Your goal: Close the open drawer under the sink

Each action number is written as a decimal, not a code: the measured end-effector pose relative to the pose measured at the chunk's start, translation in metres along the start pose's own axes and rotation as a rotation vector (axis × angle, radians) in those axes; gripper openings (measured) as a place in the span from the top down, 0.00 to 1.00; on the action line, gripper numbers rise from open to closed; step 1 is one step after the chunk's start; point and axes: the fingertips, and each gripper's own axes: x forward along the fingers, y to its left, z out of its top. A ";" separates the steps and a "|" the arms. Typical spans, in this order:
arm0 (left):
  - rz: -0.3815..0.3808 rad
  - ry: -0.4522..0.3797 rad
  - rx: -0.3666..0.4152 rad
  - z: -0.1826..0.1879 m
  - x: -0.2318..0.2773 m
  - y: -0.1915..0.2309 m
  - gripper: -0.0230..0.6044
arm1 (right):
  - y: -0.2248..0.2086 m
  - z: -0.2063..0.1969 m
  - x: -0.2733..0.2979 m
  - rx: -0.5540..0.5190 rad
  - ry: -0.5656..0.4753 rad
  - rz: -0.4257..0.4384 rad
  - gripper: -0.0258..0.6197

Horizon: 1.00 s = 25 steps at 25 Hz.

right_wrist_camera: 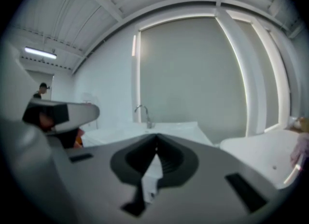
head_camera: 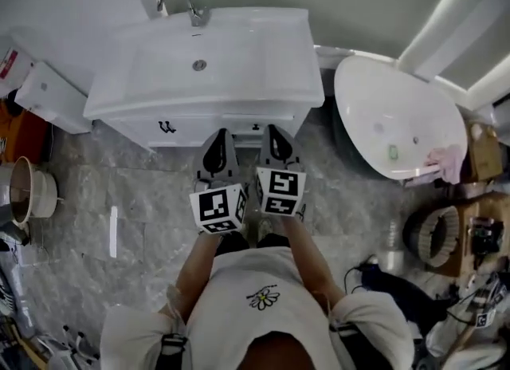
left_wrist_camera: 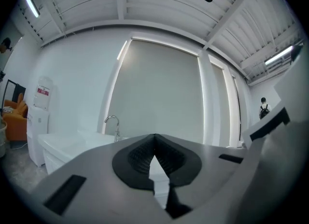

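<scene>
A white sink (head_camera: 207,57) with a chrome faucet (head_camera: 187,5) tops a white cabinet. Its drawer front (head_camera: 199,127) shows as a narrow strip under the basin's front edge, with a black handle (head_camera: 166,127); it looks flush with the cabinet. My left gripper (head_camera: 221,132) and right gripper (head_camera: 273,127) are held side by side just before that front, both pointing at it. In the left gripper view the left gripper (left_wrist_camera: 154,136) has its pads meeting, nothing between them. In the right gripper view the right gripper (right_wrist_camera: 155,136) is shut and empty too. Both views look over the sink (right_wrist_camera: 159,129).
A large white oval tub (head_camera: 398,113) leans at the right of the cabinet. A white box (head_camera: 48,93) and a pale bucket (head_camera: 32,193) stand at the left. Baskets, cables and gear (head_camera: 470,241) crowd the right floor. I stand on grey marble tiles (head_camera: 119,233).
</scene>
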 end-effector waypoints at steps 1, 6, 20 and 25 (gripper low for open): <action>-0.009 0.000 0.006 0.002 -0.010 -0.007 0.93 | 0.000 0.002 -0.012 0.002 -0.007 0.007 0.91; -0.067 0.018 0.082 -0.014 -0.062 -0.046 0.93 | -0.007 0.009 -0.067 -0.007 -0.044 0.036 0.91; 0.022 0.011 0.050 -0.028 -0.062 -0.021 0.93 | -0.025 -0.016 -0.098 -0.079 -0.031 0.024 0.91; 0.017 0.024 0.056 -0.032 -0.052 -0.026 0.93 | -0.034 -0.021 -0.090 -0.065 -0.015 0.024 0.91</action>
